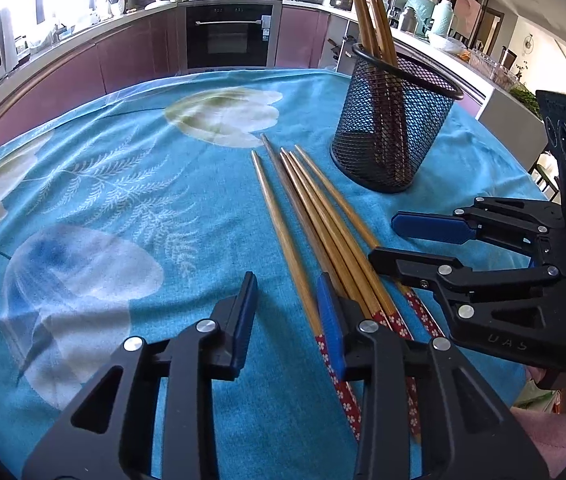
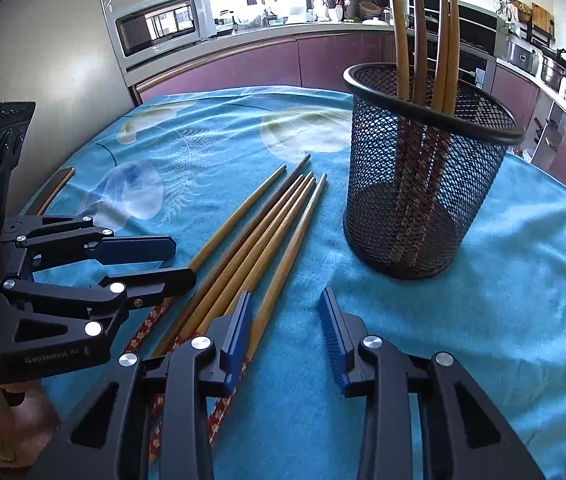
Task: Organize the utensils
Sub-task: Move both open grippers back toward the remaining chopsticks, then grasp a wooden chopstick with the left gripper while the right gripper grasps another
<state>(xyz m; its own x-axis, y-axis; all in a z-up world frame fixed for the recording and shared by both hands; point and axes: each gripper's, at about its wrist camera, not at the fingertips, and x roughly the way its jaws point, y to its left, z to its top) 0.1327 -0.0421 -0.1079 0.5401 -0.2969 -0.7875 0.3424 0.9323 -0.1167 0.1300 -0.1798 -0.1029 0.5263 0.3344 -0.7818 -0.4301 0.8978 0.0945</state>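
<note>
Bamboo chopsticks (image 1: 323,216) lie bunched — both my left gripper (image 1: 287,320) and right gripper (image 2: 287,336) part-open, empty; I risk pinching several, or toppling the mesh holder (image 2: 427,184).

i see both wrist views angled down, close over the desk (image 1: 123,184), left from the left, right from the right, sharing loose chopsticks (image 1: 315,216) and mesh holder (image 2: 423,184).

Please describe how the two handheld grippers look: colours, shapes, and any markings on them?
Both the left gripper and the right gripper are matte black linkage frames with round silver pivot pins and triangular cut-outs. Their fingers carry flat blue pads, ribbed on the gripping face. The left body is printed "GenRobot.AI"; the right shows faint letters. A pink sleeve shows behind the right one.
</note>
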